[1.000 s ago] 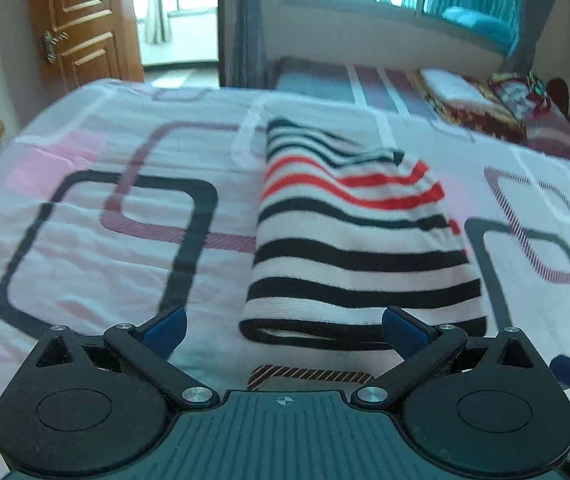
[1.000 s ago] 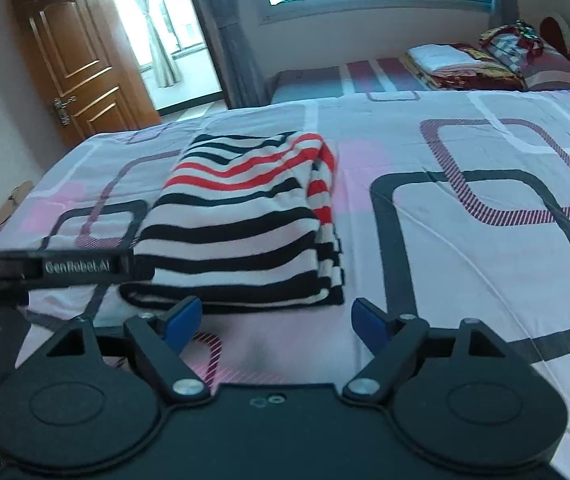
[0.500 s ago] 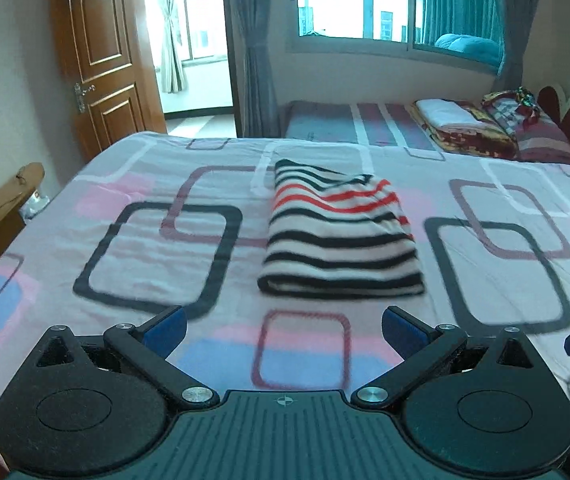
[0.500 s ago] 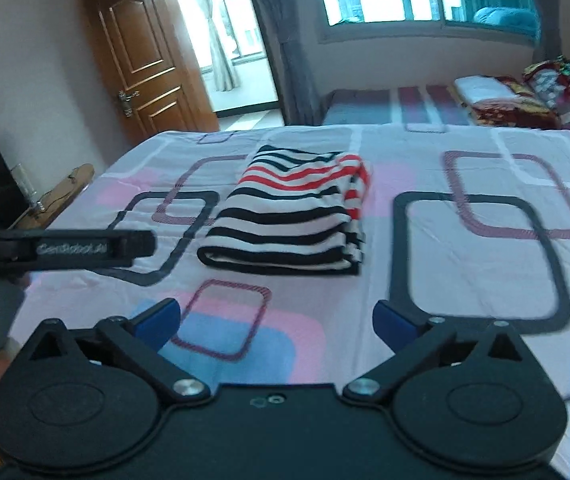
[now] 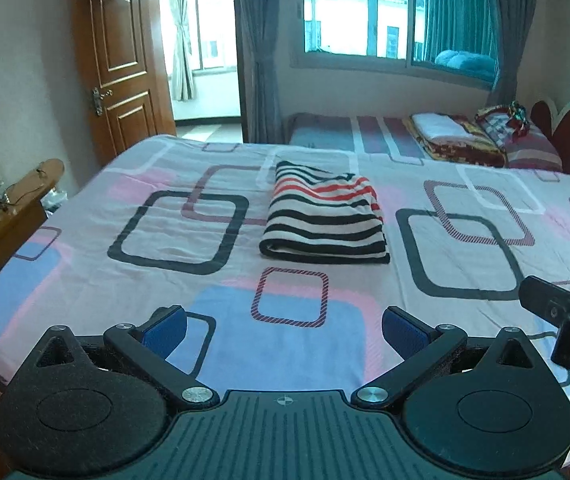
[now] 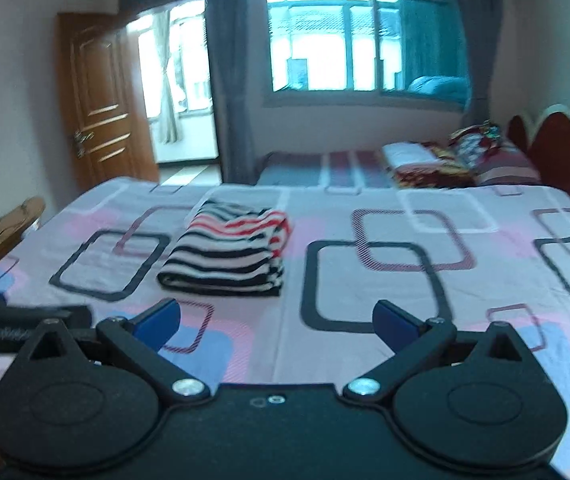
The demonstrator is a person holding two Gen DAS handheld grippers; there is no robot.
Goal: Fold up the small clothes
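Now both claws are hanging over the near edge of the bed (image 5: 85, 216), well short of the shirt (image 5: 325, 220). Left claw (image 5: 283, 330): blue pads spread wide, nothing between them. Right claw (image 6: 277, 322): jaws, having just been opening, are standing fully spread, nothing between them. Shirt is lying folded into a neat striped stack mid-bed, on the patterned sheet, apart from both claws. Right-wrist view is showing some blur.

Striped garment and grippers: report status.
Left gripper open, empty. Right gripper open, empty. Striped garment folded on bed, untouched. Nothing in the way.
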